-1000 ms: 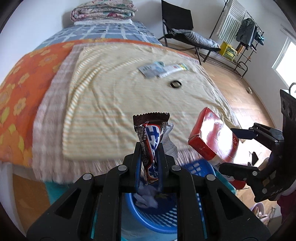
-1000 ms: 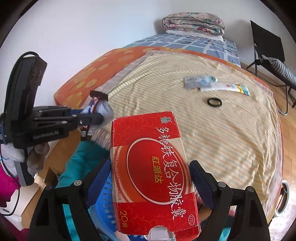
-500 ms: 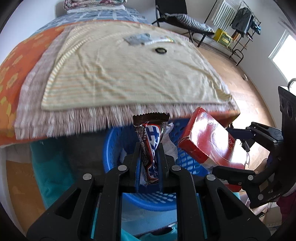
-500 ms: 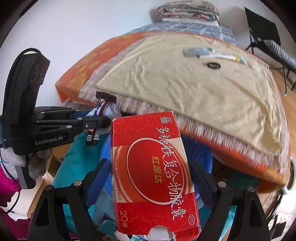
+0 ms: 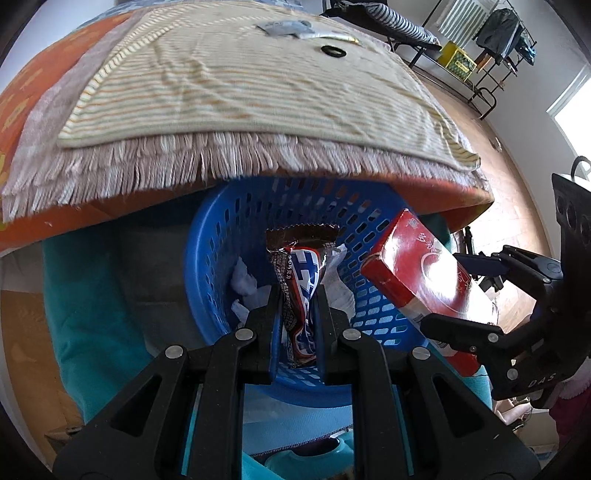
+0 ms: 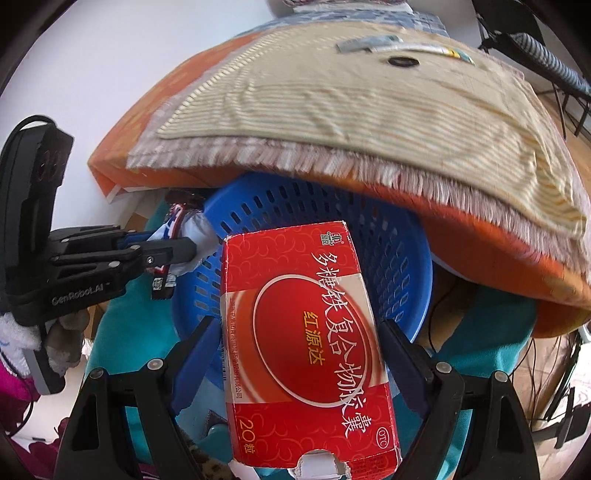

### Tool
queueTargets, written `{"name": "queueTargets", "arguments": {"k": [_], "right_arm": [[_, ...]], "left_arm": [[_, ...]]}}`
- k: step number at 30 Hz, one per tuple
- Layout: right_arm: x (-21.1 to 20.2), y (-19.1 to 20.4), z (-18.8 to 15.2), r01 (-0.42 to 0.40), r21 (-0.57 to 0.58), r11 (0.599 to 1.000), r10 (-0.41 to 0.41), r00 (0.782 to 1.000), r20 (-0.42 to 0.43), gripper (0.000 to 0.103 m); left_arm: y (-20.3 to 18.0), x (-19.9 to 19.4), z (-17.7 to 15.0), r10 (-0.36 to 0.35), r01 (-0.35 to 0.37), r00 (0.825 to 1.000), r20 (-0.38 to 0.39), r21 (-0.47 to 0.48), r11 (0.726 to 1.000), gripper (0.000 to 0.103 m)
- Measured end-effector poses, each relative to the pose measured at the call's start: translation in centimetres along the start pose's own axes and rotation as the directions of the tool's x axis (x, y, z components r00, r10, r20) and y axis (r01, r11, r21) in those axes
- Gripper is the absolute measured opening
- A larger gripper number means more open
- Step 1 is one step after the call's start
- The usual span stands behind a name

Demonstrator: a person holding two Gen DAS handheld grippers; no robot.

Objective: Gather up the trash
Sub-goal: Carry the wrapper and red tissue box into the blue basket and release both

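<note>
My left gripper (image 5: 297,295) is shut on a brown and blue snack wrapper (image 5: 301,273) and holds it over the mouth of a blue perforated basket (image 5: 207,258) that sits under the bed's edge. White crumpled paper (image 5: 243,284) lies inside the basket. My right gripper (image 6: 295,332) is shut on a red medicine box (image 6: 306,343) and holds it above the basket's near rim (image 6: 417,291). The red box (image 5: 424,280) also shows at the right in the left wrist view, and the left gripper (image 6: 184,247) with the wrapper at the left in the right wrist view.
The bed with a striped fringed blanket (image 5: 240,85) overhangs the basket. On it lie a grey packet (image 5: 284,26), a tube (image 6: 424,48) and a black ring (image 5: 333,51). Teal cloth (image 5: 92,314) surrounds the basket. A chair and clothes rack (image 5: 491,33) stand far right.
Both grippers have dropped from above the bed down to the basket below its edge, each still holding its item. The basket now fills the middle of both views.
</note>
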State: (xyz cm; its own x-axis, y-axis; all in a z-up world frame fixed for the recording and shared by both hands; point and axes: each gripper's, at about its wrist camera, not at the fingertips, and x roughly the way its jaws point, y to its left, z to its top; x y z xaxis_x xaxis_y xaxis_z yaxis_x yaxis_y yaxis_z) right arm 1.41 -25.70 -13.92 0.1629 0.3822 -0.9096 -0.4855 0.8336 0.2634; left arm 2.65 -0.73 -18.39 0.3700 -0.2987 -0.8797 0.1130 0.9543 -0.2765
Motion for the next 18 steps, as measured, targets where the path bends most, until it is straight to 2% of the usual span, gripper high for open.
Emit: {"name": "queueTargets", "arguments": {"k": [12, 14, 16, 18], "right_arm": [[0.7, -0.9, 0.7, 0.028, 0.043, 0.999, -0.028, 1.000, 0.010, 0.089], [0.7, -0.9, 0.8, 0.025, 0.051, 0.998, -0.026, 1.000, 0.014, 0.089], [0.5, -1.1, 0.8, 0.025, 0.057, 0.998, -0.026, 1.000, 0.015, 0.089], [0.6, -1.1, 0.9, 0.026, 0.063, 0.998, -0.027, 1.000, 0.014, 0.089]], "left_arm": [[0.0, 0.9, 0.0, 0.015, -0.015, 1.000, -0.006, 0.002, 1.000, 0.013], [0.1, 0.9, 0.0, 0.016, -0.016, 1.000, -0.002, -0.001, 1.000, 0.022], [0.1, 0.8, 0.1, 0.022, -0.022, 1.000, 0.005, -0.004, 1.000, 0.039], [0.2, 0.7, 0.1, 0.023, -0.023, 1.000, 0.009, -0.009, 1.000, 0.041]]}}
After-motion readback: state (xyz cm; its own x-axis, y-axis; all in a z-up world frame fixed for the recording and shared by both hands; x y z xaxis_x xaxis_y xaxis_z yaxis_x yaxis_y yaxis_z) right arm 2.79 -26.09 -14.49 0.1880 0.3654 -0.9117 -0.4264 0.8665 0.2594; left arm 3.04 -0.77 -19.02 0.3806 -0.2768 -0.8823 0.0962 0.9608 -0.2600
